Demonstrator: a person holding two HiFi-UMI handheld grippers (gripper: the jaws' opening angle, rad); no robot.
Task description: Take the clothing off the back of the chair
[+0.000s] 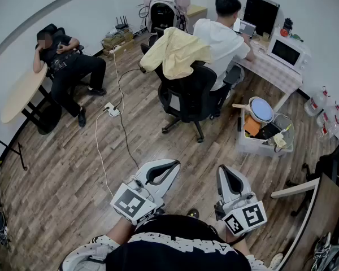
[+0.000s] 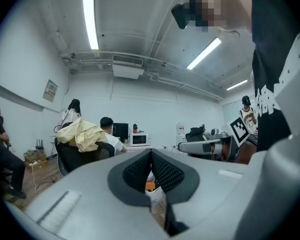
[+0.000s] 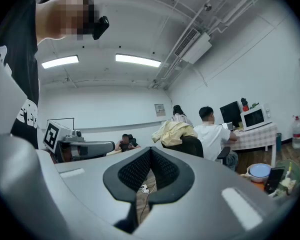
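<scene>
A pale yellow garment (image 1: 177, 51) hangs over the back of a black office chair (image 1: 191, 95) in the middle of the room; a person in a white shirt sits in that chair at a desk. The garment (image 2: 84, 135) shows at the left in the left gripper view, and the garment (image 3: 176, 132) sits right of centre in the right gripper view. My left gripper (image 1: 168, 164) and right gripper (image 1: 225, 170) are held level near my body, well short of the chair. Both are shut with nothing between the jaws.
A power strip and cables (image 1: 111, 109) lie on the wood floor left of the chair. A clear bin (image 1: 263, 134) of items stands to its right. A seated person in black (image 1: 68, 66) is at the left beside a round table (image 1: 21, 94). A microwave (image 1: 288, 52) sits on the desk.
</scene>
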